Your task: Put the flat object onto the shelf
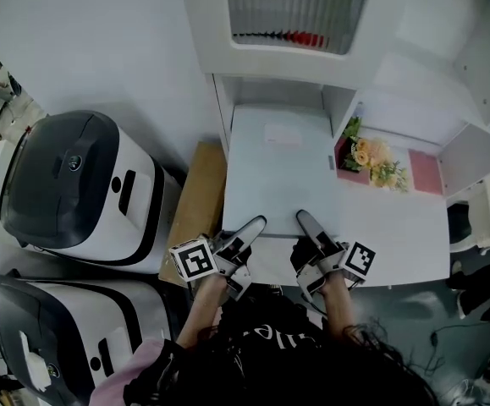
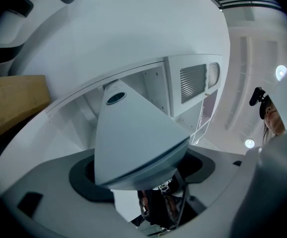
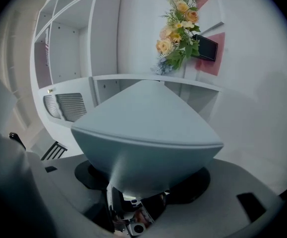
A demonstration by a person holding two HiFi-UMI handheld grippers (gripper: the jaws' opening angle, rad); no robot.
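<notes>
Two grippers are clamped on the near edge of one flat pale-grey box. The left gripper takes its left corner and the right gripper its right corner. In the head view one jaw of each lies on top of the box, with the other underneath and out of sight. Each gripper view shows the box's thick edge, with a thin seam along it, wedged between that gripper's jaws and filling the middle of the picture. The marker cubes and sit just behind the jaws, and the person's forearms run back from them to a dark top.

The box stretches away from the person, level over a white counter. Its far edge reaches the open lower compartment of a white shelf unit. Whether that far end rests on anything cannot be told. A faint rectangular label shows near the far end.

Just right of the box, a bunch of peach and cream flowers stands in a recess of the unit, with a pink panel beside it. Above the open compartment is a slatted panel. To the left of the box a brown cardboard sheet lies alongside the unit. Further left stand two white machines with black tops, one behind the other.
</notes>
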